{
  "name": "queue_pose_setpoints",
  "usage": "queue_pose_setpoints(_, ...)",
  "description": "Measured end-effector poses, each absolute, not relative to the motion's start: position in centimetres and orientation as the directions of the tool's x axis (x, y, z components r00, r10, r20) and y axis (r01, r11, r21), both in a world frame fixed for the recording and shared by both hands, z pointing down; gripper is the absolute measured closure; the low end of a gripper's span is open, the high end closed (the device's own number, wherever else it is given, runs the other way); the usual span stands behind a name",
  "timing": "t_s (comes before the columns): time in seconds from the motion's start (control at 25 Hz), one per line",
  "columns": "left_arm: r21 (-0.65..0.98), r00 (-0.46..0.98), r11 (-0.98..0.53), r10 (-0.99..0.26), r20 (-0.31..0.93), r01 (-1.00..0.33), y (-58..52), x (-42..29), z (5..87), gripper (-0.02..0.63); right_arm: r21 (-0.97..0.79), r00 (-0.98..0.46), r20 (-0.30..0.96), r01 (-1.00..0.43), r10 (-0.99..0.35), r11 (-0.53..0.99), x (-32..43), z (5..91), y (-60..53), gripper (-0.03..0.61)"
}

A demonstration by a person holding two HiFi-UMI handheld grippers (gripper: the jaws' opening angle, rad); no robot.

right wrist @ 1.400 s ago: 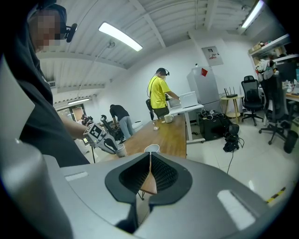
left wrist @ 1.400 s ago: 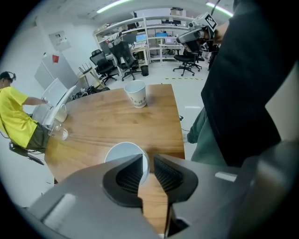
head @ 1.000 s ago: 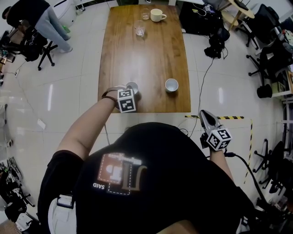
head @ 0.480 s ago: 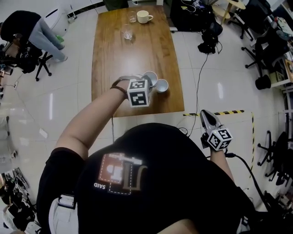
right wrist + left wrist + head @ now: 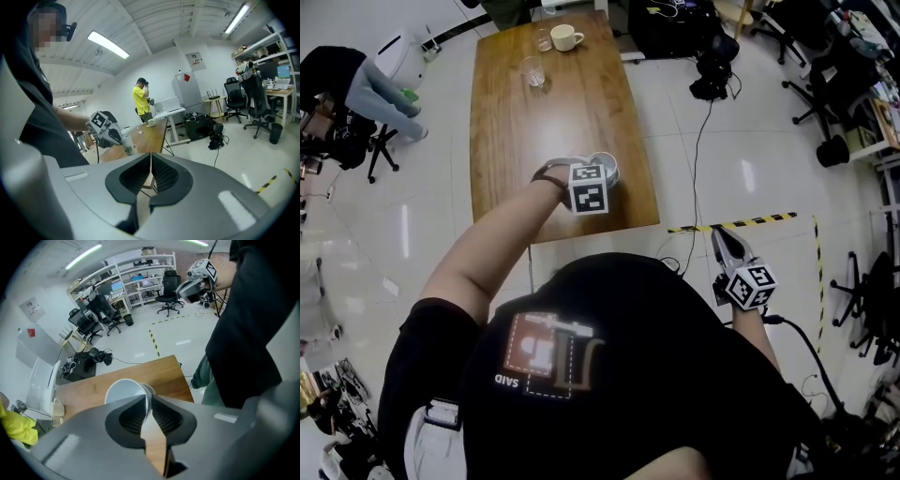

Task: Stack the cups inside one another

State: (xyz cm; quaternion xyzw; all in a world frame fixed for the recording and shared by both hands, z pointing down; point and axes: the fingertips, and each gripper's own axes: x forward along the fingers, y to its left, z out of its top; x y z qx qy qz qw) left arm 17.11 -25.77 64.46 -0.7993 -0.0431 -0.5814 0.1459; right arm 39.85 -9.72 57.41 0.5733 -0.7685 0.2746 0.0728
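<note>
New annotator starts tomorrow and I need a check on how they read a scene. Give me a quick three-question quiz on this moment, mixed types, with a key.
1. True or false: the right gripper holds a cup.
2. What does the left gripper pinch? A: the rim of the white cup. B: its base. C: nothing.
3. Fill in: the mug stands at the ___ end of the table, as seen from the person.

Key: 1 false, its jaws are shut on nothing. 2 A. 3 far.

The black T-shirt (image 5: pixel 675 375) bears an orange-white print (image 5: pixel 546 349); left gripper (image 5: pixel 598 172) and right gripper (image 5: pixel 720 234) carry black-and-white marker cubes (image 5: pixel 589 188) (image 5: pixel 750 286).
</note>
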Motion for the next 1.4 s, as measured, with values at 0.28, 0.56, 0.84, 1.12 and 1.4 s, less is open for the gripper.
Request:
queue_pose_setpoints(0.28, -0.248, 0.464, -0.968, -0.206, 0.862, 0.032, -27.4, 17.3, 60.2, 0.492, -0.346, -0.368, 0.408, -0.909, -0.836, 0.232, 40.8, 57.2, -10.7, 0.554)
queue_pose_setpoints(0.56, 0.000, 0.754, -0.831, -0.505, 0.419, -0.557, -27.6, 9.5, 48.8, 0.540, -0.339, -0.471, 0.324, -0.868, -0.820, 0.364, 38.9, 54.6, -14.8, 0.554)
queue_pose_setpoints(0.84, 0.418, 0.563, -0.459, -0.809, 0.168, -0.784, -23.7, -5.7, 49.4, 0.612, -0.309, -0.602, 0.265, -0.793, -0.753, 0.525, 33.9, 52.0, -18.8, 0.558)
queue_pose_setpoints(1.12, 0.507, 0.465, -0.333, -0.871, 0.156, -0.795, -20.7, -12.3, 51.8, 0.612, -0.294, -0.687, 0.262, -0.726, -0.678, 0.622, 26.7, 51.4, -21.3, 0.565)
queue_pose_setpoints(1.4, 0.516, 0.532, -0.377, -0.825, 0.191, -0.769, -19.7, -16.5, 52.8, 0.612, -0.334, -0.692, 0.264, -0.719, -0.671, 0.609, 19.5, 51.8, -21.2, 0.565)
